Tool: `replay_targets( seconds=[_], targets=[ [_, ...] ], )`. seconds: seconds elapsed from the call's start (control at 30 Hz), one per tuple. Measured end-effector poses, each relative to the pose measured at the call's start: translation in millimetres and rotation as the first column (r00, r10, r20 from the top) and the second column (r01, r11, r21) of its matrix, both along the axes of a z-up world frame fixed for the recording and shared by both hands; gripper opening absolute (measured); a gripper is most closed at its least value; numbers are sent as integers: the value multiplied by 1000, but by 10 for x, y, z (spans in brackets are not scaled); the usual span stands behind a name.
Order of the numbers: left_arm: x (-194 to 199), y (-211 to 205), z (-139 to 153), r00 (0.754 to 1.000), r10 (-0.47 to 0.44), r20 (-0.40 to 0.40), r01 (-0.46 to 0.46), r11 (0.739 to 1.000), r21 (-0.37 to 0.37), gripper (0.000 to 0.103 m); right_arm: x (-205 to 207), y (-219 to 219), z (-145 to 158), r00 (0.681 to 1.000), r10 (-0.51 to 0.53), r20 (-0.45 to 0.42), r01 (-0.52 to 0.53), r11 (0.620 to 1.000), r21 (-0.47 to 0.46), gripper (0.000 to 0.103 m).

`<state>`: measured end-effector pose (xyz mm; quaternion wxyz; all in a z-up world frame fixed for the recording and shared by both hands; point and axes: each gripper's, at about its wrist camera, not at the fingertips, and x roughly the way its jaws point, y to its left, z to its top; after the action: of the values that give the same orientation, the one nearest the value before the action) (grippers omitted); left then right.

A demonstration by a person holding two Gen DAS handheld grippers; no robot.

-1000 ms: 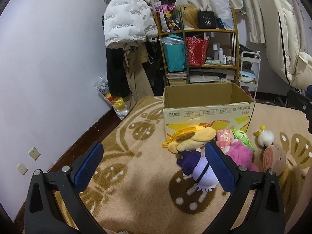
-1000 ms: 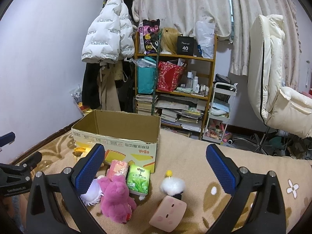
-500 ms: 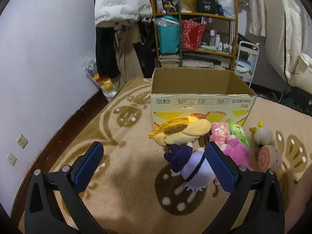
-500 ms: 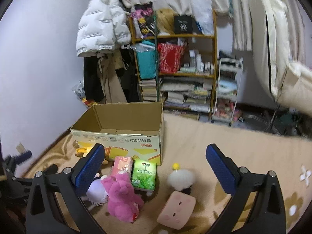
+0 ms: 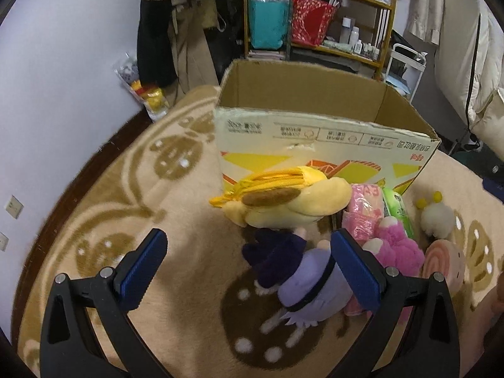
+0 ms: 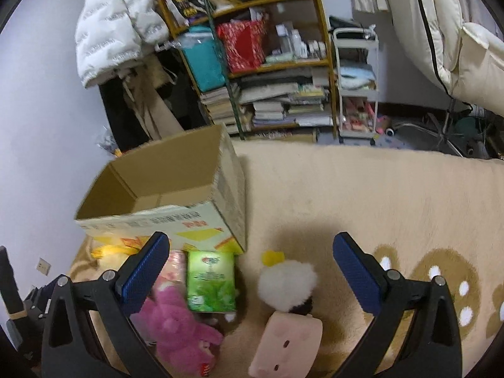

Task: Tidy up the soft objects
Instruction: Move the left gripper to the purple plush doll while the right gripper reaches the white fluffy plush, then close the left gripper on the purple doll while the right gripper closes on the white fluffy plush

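Open-topped cardboard box [image 5: 315, 145], nothing in it, free to enter from above. Front wall crowded by yellow plush [image 5: 283, 198], purple doll [image 5: 302, 277], pink plush [image 6: 179, 327], green pack [image 6: 211, 280], white pompom toy [image 6: 286, 280] and pink block [image 6: 289, 343], packed close. Bare rug [image 6: 362, 195] right of box; bare rug also left of purple doll. Shelf [image 6: 267, 63] behind box.

Beside the one open cardboard box [image 5: 315, 132] I count five plush toys, yellow [image 5: 283, 198], purple [image 5: 302, 277], pink [image 5: 397, 249], white pom-pom [image 5: 436, 217] and pink swirl cushion [image 5: 444, 261], plus two soft packets, one pink [image 5: 362, 214] and one green [image 5: 398, 211].
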<state>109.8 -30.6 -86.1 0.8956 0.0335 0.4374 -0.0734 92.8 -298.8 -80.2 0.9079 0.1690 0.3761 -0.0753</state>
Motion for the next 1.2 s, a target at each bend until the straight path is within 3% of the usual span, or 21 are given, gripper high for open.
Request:
replay_targets(
  seconds=[0.4, 0.63, 0.83, 0.93, 1.0, 1.13, 1.2],
  targets=[
    [168, -236, -326, 994, -5, -106, 4, 1000, -13, 102, 258, -64, -431, 985, -17, -174, 19, 1000, 10, 103],
    [269, -188, -524, 974, 53, -222, -72, 994, -78, 102, 283, -130, -600, 973, -23, -229, 38, 998, 60, 103],
    [255, -201, -575, 967, 91, -240, -111, 991, -72, 103, 302, -156, -709, 962, -18, -272, 49, 993, 107, 97],
    [256, -208, -665, 954, 100, -283, -131, 987, -93, 103, 310, -147, -731, 957, -6, -290, 40, 993, 112, 87],
    [283, -199, -696, 946, 98, -310, -135, 986, -100, 103, 308, -145, -765, 951, 0, -308, 41, 991, 128, 71],
    [269, -279, -726, 948, 65, -312, -87, 994, -58, 102, 313, -153, -827, 943, 0, -331, 46, 990, 130, 60],
    [260, -295, -730, 948, 63, -313, -89, 994, -68, 98, 318, -162, -830, 943, 0, -332, 46, 990, 130, 45]
  ],
)
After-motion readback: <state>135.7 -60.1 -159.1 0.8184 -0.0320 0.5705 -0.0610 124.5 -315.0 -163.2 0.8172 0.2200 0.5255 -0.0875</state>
